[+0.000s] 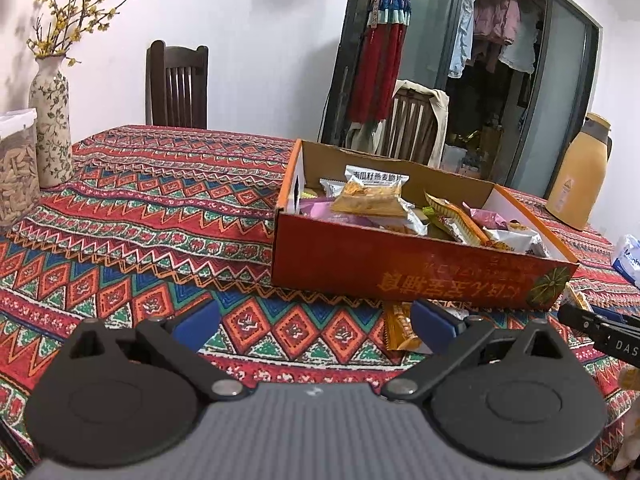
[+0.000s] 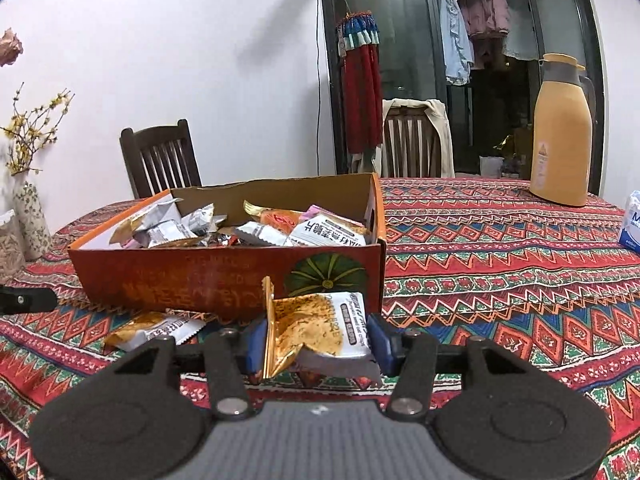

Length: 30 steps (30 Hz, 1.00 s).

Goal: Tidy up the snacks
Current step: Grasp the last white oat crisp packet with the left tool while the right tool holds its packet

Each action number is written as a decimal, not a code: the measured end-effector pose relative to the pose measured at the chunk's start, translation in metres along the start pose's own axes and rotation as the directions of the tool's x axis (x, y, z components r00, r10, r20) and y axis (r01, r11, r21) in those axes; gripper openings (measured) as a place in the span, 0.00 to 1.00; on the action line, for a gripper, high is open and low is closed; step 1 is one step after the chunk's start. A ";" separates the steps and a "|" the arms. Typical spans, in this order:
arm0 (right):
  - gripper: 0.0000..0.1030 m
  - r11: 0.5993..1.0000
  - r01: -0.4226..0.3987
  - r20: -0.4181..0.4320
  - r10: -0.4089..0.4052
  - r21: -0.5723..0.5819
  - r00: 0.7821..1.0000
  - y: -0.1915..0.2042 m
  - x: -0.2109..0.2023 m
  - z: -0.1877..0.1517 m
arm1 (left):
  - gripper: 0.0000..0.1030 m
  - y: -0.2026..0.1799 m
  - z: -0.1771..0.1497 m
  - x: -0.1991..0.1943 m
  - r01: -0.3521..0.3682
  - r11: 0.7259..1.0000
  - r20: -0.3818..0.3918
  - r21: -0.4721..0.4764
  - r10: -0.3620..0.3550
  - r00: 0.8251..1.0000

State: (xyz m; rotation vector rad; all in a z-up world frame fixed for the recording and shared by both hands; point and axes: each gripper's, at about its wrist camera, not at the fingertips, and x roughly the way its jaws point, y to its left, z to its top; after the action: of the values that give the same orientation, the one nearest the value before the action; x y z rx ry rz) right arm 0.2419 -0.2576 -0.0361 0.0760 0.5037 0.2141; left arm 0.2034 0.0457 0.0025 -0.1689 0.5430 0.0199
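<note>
Seen from the left wrist, the left gripper [image 1: 316, 326] hovered low over the patterned table [image 1: 160, 208], its jaws spread wide with nothing between them. The orange cardboard box [image 1: 400, 268] sat right of centre, filled with wrapped snacks, a crisp-biscuit packet [image 1: 374, 192] lying on top. An orange snack packet [image 1: 398, 326] lay on the cloth just in front of the box, near the right blue pad. A floral vase [image 1: 50, 120] with yellow blossoms stood at the far left beside a clear jar [image 1: 18, 168], a yellow thermos [image 1: 580, 176] at the right edge, and a dark chair [image 1: 178, 84] behind the table. Part of the other gripper entered at the lower right. From the right wrist, the right gripper [image 2: 318, 342] had its jaws closed partway onto a gold-and-white snack packet [image 2: 316, 326], the blue pads pressing its two sides and holding it clear of the cloth at lower centre, just in front of the box [image 2: 180, 276]. A second gold packet [image 2: 152, 330] lay on the table to the left, close to the box's front wall. The thermos [image 2: 560, 136] stood at upper right.
</note>
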 end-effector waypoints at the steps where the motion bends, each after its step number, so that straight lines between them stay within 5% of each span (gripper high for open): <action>1: 0.50 1.000 0.000 0.005 0.000 0.004 1.000 0.000 0.000 0.000 | 1.00 -0.003 0.002 -0.001 0.002 1.000 -0.001 0.006 -0.002 1.000; 17: 0.50 0.999 0.023 0.020 -0.023 0.035 1.000 -0.002 -0.002 -0.001 | 1.00 -0.097 0.014 0.057 -0.005 0.988 -0.203 0.155 0.037 0.978; 30: 0.51 0.999 0.018 0.024 -0.019 0.046 1.000 -0.003 0.000 -0.002 | 0.99 -0.099 -0.003 0.090 -0.020 0.990 -0.266 0.142 0.058 0.962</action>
State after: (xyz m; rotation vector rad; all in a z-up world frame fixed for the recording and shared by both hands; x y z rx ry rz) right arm 0.2416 -0.2603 -0.0379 0.1185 0.4845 0.1832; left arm 0.2853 -0.0543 -0.0309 -0.0250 0.8174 -0.0026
